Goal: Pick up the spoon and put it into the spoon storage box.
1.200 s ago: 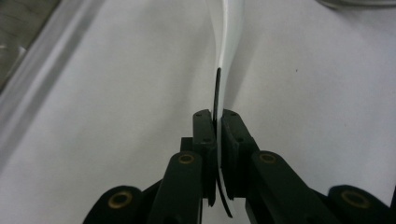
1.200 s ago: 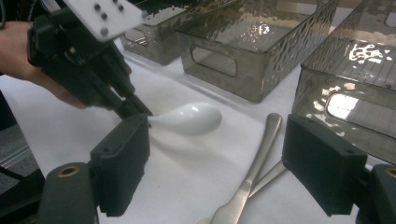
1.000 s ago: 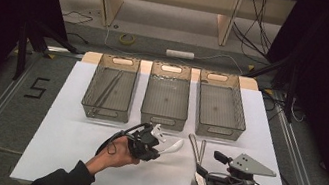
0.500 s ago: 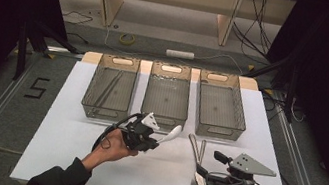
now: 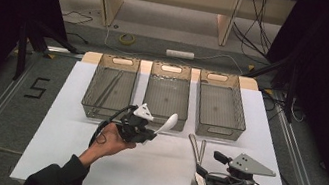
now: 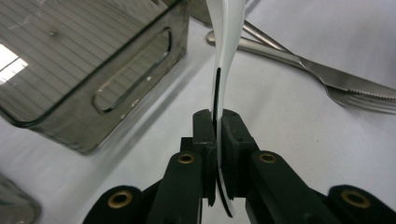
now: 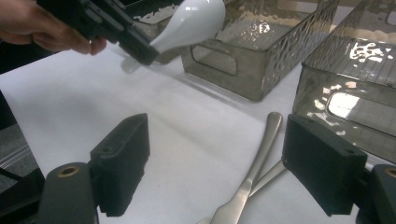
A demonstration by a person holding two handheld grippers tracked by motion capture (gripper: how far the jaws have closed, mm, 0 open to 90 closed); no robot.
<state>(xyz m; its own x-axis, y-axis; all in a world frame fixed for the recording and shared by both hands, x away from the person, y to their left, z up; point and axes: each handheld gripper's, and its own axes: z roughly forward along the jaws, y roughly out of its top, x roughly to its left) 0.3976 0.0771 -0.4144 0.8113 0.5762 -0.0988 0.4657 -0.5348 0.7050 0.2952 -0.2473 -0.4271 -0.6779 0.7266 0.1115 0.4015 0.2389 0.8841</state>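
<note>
The left gripper (image 5: 149,133) is clamped on the handle of a white spoon (image 5: 168,122) – lifted near the middle bin (image 5: 171,73) – while the right gripper (image 7: 224,172) stands wide open over a knife (image 7: 247,184).

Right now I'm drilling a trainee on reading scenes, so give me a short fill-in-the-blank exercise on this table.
1. The left gripper is shut on a white ____.
2. The right gripper has its jaws ____.
3. The number of clear bins at the back of the table is ____.
4. The metal knife and fork lie nearest the ____ gripper.

Missing words: spoon; open; three; right
</note>
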